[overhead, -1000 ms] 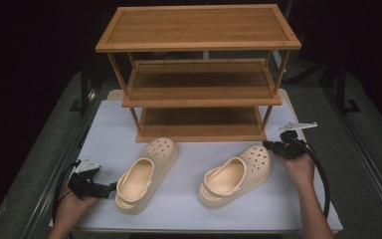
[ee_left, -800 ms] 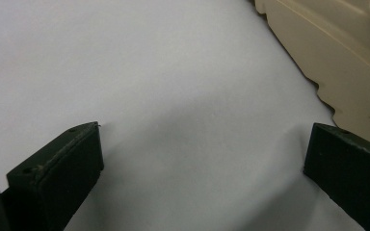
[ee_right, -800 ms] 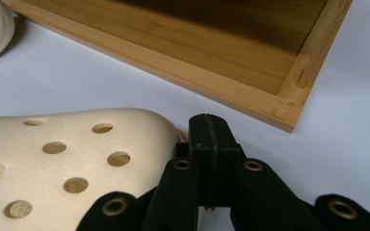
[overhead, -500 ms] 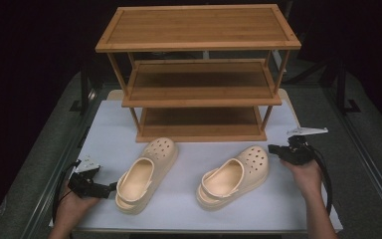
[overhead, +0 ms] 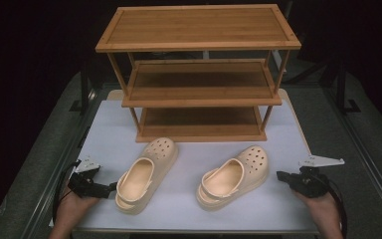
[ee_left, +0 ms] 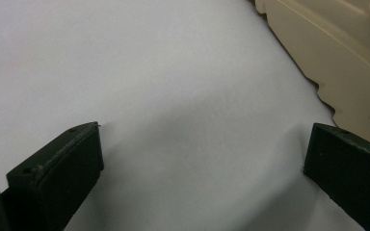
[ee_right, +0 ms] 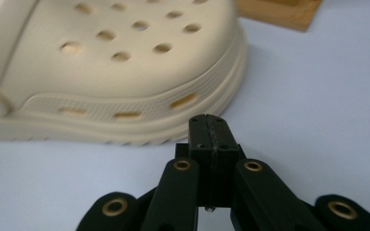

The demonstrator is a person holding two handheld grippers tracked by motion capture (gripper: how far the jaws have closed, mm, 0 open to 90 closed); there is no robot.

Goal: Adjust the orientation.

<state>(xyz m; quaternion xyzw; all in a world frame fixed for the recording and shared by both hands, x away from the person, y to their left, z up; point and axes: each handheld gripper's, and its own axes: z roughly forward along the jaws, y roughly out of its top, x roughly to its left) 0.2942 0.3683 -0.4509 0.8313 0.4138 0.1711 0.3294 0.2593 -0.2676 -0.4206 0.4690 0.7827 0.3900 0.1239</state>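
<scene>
Two cream clogs lie on the white tabletop (overhead: 194, 154) in front of a three-tier wooden rack (overhead: 199, 74). The left clog (overhead: 146, 174) has its heel toward my left gripper (overhead: 108, 188), which rests just beside it near the front left edge. In the left gripper view, that gripper (ee_left: 202, 159) is open over bare table, with the clog's sole edge (ee_left: 337, 62) by its right jaw. The right clog (overhead: 234, 177) lies a short way left of my right gripper (overhead: 280, 175). In the right gripper view, this gripper (ee_right: 211, 132) is shut and empty, pointing at the clog's toe side (ee_right: 120, 62).
The rack's shelves are bare, and its lowest board (ee_right: 279, 12) lies just behind the right clog. Grey padded floor (overhead: 40, 164) flanks the table on both sides. Cables trail from both grippers toward the front edge.
My right gripper has drawn back from the right clog's toe, moving right and toward the table's front. The left gripper and both clogs have stayed put.
</scene>
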